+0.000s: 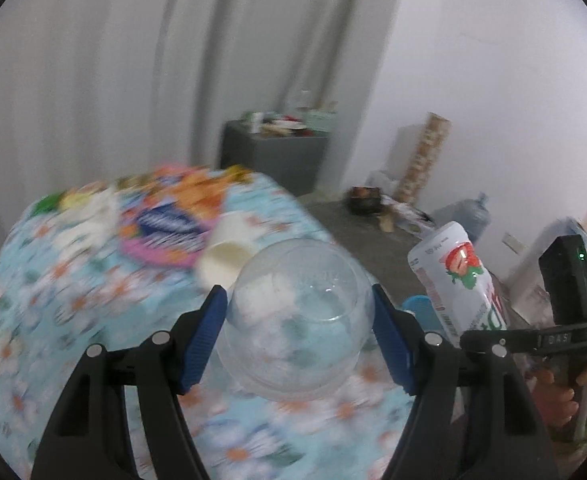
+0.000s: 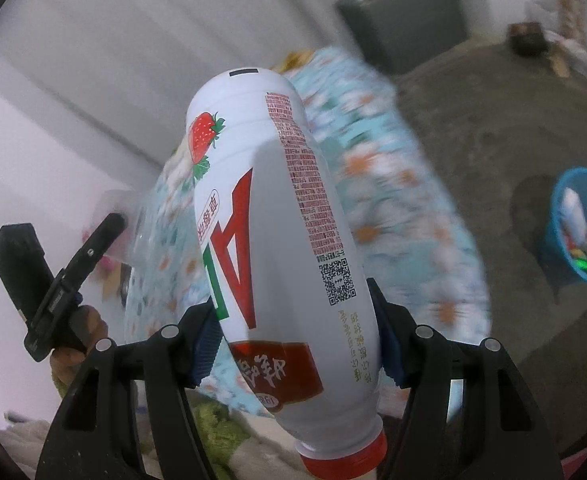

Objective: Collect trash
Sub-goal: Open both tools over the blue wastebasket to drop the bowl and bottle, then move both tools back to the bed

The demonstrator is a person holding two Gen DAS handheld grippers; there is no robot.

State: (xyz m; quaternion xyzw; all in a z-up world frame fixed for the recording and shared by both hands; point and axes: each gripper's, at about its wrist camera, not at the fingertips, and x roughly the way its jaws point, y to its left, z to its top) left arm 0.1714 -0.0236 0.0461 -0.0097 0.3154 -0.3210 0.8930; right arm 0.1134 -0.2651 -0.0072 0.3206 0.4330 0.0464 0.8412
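Observation:
My left gripper (image 1: 299, 316) is shut on a clear plastic cup (image 1: 297, 320), held above the table with the floral blue cloth (image 1: 93, 300). On the cloth lie a white paper cup (image 1: 227, 254) on its side and a colourful snack wrapper (image 1: 165, 224). My right gripper (image 2: 293, 336) is shut on a white strawberry drink bottle (image 2: 269, 220) with a red cap (image 2: 345, 456), held cap end toward the camera; the bottle also shows in the left wrist view (image 1: 459, 280). A blue trash basket (image 2: 581, 224) with litter stands on the floor at right.
A grey cabinet (image 1: 277, 152) with clutter stands by the white curtain. Boxes and a water jug (image 1: 469, 216) sit along the far wall on the grey floor (image 2: 473, 128). The other gripper's handle (image 2: 53, 284) shows at left.

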